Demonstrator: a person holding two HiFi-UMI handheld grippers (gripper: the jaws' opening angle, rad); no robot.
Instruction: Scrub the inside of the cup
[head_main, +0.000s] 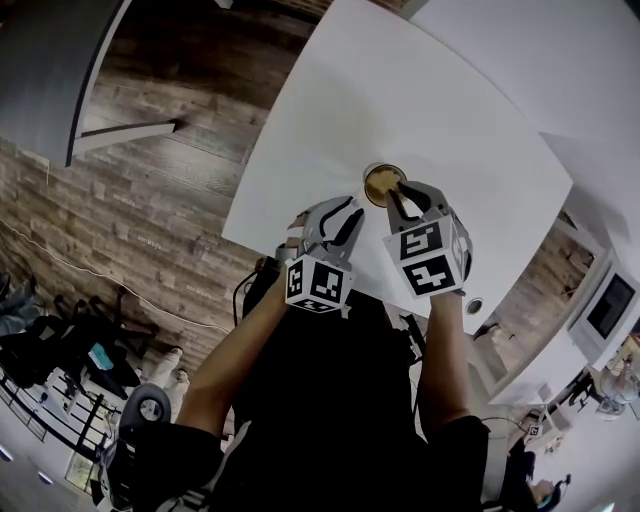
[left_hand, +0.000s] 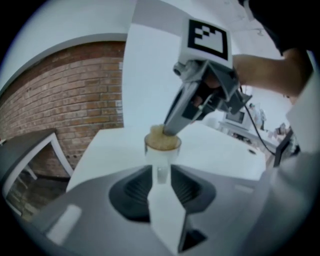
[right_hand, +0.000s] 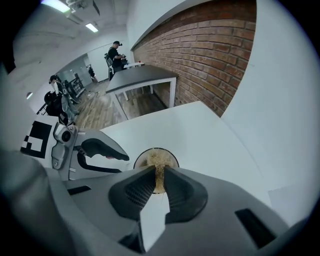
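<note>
A clear cup (head_main: 369, 173) stands on the white table (head_main: 400, 90), close to its near edge. A tan fibrous scrubber (head_main: 382, 187) fills the cup's mouth. My right gripper (head_main: 398, 193) is shut on the scrubber (right_hand: 158, 165) and points down into the cup (right_hand: 171, 155). In the left gripper view the right gripper (left_hand: 172, 127) reaches the cup (left_hand: 162, 149) from above. My left gripper (left_hand: 161, 173) is shut on a narrow clear part at the cup's side. Its tips (right_hand: 125, 161) meet the cup's left rim in the right gripper view.
The table's near edge runs just under both grippers, with a round grommet (head_main: 473, 305) to the right. A brick wall (right_hand: 200, 50) stands behind the table. Farther off are a dark table (right_hand: 142, 75), wooden floor (head_main: 170, 190) and a person (right_hand: 117, 52).
</note>
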